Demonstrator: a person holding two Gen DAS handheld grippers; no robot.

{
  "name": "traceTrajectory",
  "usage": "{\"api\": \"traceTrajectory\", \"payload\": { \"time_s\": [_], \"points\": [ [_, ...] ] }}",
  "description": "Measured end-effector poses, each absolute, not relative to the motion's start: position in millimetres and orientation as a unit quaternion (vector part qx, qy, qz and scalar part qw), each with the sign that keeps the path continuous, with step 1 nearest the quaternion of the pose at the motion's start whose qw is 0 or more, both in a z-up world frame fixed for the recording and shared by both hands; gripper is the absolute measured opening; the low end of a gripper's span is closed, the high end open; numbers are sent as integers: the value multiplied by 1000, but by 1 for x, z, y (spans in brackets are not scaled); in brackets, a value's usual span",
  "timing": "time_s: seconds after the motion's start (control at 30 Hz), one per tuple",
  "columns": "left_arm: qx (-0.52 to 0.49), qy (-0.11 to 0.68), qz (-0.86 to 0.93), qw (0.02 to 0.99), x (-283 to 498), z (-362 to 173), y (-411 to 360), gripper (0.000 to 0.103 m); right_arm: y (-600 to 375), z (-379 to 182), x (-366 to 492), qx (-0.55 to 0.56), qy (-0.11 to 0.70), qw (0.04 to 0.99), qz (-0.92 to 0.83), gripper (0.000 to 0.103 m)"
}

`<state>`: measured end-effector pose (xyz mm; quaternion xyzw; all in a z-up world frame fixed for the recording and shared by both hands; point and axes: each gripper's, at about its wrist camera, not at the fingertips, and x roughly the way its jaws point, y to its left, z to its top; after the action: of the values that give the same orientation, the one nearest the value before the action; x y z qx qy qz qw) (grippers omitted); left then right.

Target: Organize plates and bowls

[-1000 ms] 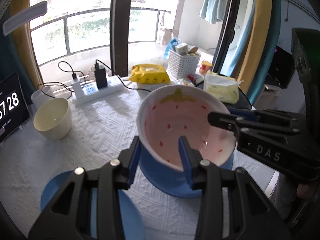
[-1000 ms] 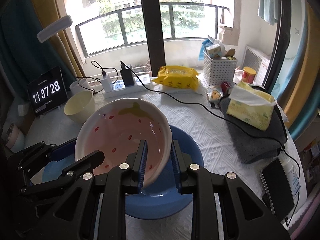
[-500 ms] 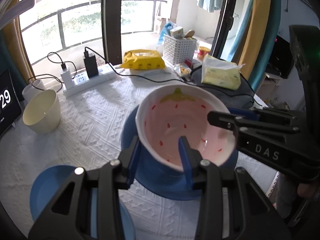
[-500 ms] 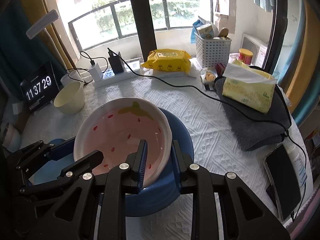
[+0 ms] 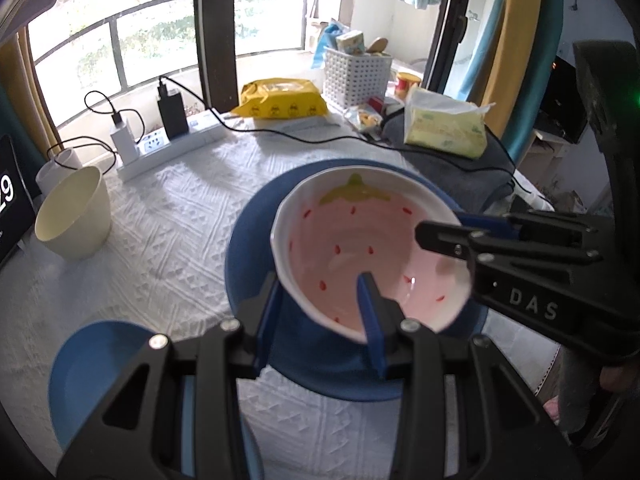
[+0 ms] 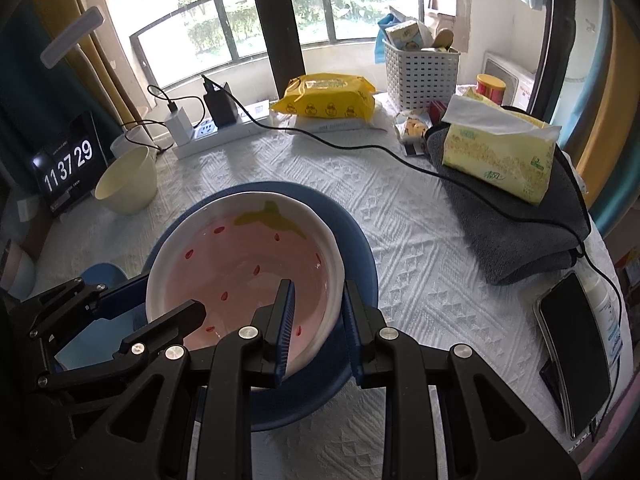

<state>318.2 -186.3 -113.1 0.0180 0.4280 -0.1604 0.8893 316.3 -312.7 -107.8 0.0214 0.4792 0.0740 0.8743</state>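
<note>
Both grippers gripped the strawberry bowl (image 5: 360,248) by its rim: the left gripper (image 5: 320,312) clamped the near edge, one finger inside and one outside, and the right gripper (image 6: 316,316) clamped the opposite edge likewise. The bowl sat tilted over the large blue plate (image 6: 356,240) on the white tablecloth (image 6: 400,208). Left of that plate lay a smaller blue plate (image 5: 100,352), and farther left a cream bowl (image 5: 74,212).

You have bare tablecloth (image 6: 304,168) beyond the blue plate (image 6: 360,248); the cream bowl (image 6: 126,184) blocks far left, the grey towel (image 6: 516,240) right.
</note>
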Motion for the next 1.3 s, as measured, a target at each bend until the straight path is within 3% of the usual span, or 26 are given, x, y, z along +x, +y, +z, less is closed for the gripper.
{"api": "traceTrajectory", "payload": {
  "time_s": [1.3],
  "points": [
    [-2,449,-153,880,318,-114,-176,41,-297,-116,322,-9,507,859,73,27]
  ]
}}
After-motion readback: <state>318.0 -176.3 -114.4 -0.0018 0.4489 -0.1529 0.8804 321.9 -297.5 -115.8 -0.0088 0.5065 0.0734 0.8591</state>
